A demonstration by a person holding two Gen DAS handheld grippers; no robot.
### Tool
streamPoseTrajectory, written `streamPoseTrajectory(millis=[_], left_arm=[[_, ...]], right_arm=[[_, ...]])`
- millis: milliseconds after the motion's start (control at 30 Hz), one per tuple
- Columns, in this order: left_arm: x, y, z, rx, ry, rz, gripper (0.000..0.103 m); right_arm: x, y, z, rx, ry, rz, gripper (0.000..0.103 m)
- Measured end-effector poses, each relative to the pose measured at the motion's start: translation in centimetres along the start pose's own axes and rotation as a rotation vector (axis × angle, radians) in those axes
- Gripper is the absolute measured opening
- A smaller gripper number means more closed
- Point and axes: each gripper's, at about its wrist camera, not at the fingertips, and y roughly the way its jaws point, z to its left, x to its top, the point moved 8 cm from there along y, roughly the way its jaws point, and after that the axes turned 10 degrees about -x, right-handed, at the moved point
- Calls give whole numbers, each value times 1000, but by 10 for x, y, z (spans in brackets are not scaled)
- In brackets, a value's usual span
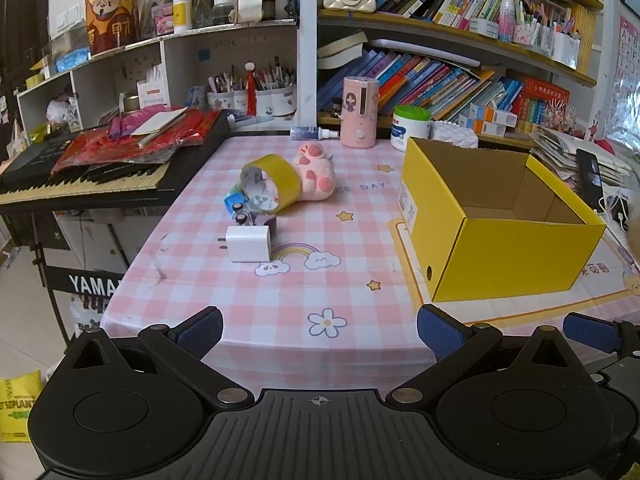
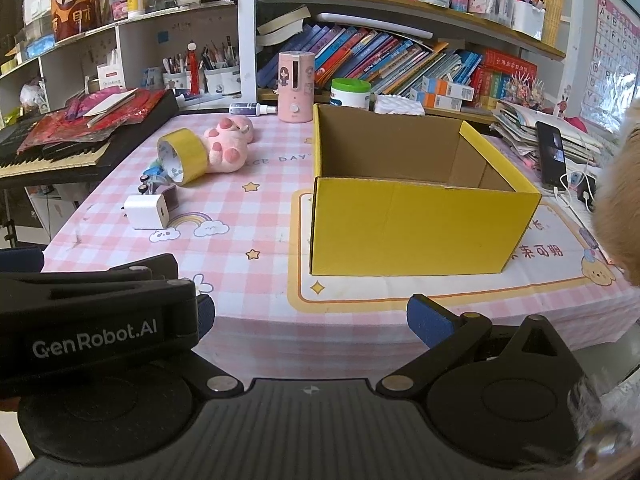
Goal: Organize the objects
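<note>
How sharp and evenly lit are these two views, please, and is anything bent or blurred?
Left wrist view: even daylight, the shelves bow with fisheye curve, the yellow box sharp. Right wrist view: the same bowing, and a blurred tan shape at the right edge.

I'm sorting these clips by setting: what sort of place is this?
Most likely a home study or child's room: crowded bookshelves, a keyboard piano and a pink checked tablecloth with cartoon prints.
</note>
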Motion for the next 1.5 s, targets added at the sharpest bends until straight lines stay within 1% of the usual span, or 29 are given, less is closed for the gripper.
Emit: streamPoseTrajectory(millis=[433, 1000, 1500], left_arm=[[-1, -1, 2, 5, -7, 0, 103], [2, -5, 1, 0, 7, -21, 103], [3, -4, 5, -1, -3, -17, 103]], right_arm=[[-2, -2, 2, 3, -12, 6, 103], [1, -7, 1, -3, -10, -15, 103], [1, -8, 3, -4, -14, -18, 103]])
